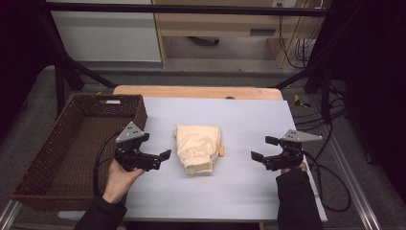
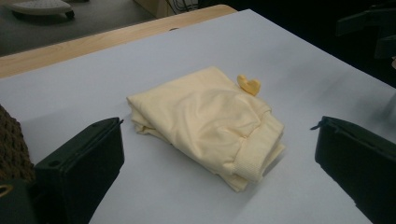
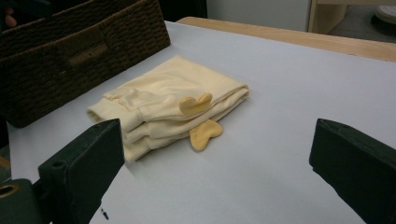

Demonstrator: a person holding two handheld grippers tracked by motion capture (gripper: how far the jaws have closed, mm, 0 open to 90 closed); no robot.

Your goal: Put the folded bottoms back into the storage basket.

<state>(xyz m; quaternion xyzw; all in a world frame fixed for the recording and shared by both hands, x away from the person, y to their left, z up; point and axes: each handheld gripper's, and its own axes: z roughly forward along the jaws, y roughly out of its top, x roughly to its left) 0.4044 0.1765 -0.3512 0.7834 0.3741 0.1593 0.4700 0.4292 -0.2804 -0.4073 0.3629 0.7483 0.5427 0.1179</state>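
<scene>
White table sheet (image 1: 249, 187), basket (image 1: 52, 158) beside garment (image 1: 197, 147).

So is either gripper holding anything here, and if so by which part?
Nothing is held. The left gripper and right gripper are both open, apart from the folded cream garment on the table.

Folded cream garment (image 2: 205, 123) lies on the table (image 2: 299, 60) between wide-apart jaws
</scene>
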